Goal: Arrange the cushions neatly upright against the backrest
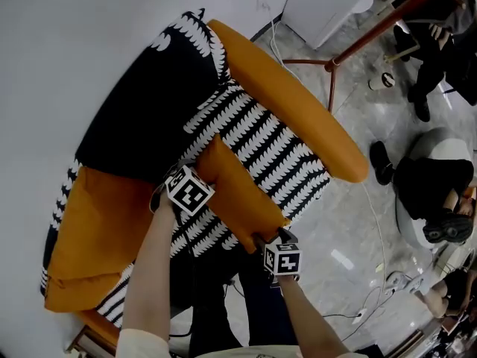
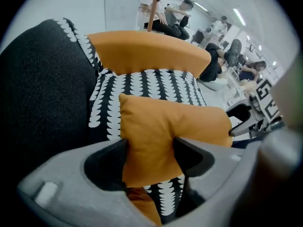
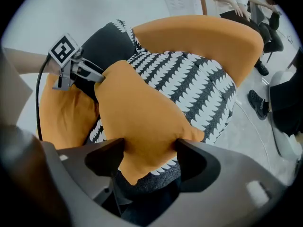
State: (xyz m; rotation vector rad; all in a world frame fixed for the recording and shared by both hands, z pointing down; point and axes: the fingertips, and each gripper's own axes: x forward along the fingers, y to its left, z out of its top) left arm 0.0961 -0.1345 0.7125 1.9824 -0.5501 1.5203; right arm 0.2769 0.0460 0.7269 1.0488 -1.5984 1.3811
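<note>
The orange cushion (image 1: 238, 189) sits on the chair seat (image 1: 283, 155), with one end between the wide-open left fingers (image 2: 190, 155) and the other end between the wide-open right fingers (image 3: 196, 162).

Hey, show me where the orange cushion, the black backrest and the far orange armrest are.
orange cushion (image 1: 238, 189), head view, middle of its upper face.
black backrest (image 1: 145, 107), head view, centre of the dark fabric.
orange armrest (image 1: 298, 110), head view, middle of its top.

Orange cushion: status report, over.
Left tongs, right tongs open, astride orange cushion. Cushion lying on seat, not upright at backrest. Nothing in the way.
</note>
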